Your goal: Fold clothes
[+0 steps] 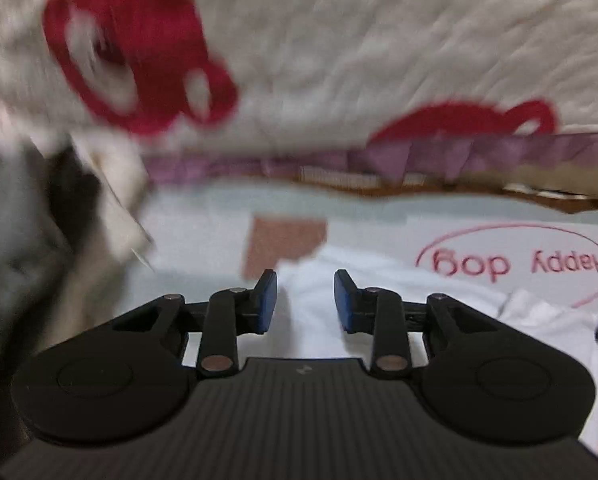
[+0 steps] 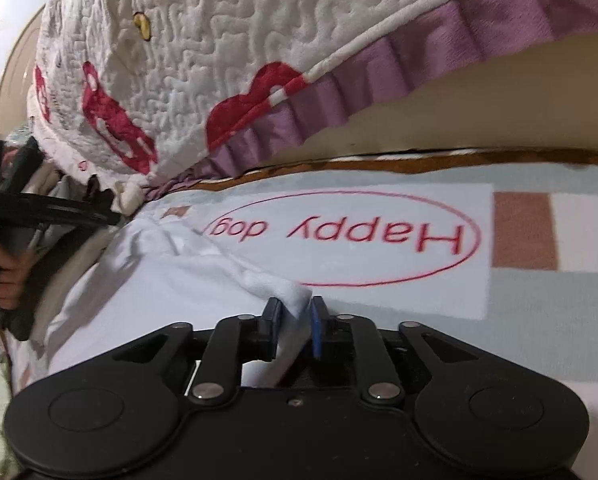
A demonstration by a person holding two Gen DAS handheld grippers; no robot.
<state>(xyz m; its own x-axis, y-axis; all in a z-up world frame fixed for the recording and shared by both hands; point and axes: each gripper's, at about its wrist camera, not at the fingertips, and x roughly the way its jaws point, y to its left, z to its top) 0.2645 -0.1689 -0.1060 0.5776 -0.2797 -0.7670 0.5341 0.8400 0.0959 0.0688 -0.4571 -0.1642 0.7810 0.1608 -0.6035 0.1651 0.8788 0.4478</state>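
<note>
A white garment lies spread on a pale mat printed "Happy dog". My left gripper hovers over the garment's cloth, blue pads well apart and nothing between them: it is open. My right gripper has a bunched edge of the white garment between its narrow-set pads and is shut on it, just above the mat. At the left edge of the right wrist view, a person's hand holds the other black gripper body.
A quilted white blanket with red shapes and a purple ruffle overhangs the far side of the mat. Grey and beige clothes are heaped at the left. Brown and white squares pattern the mat on the right.
</note>
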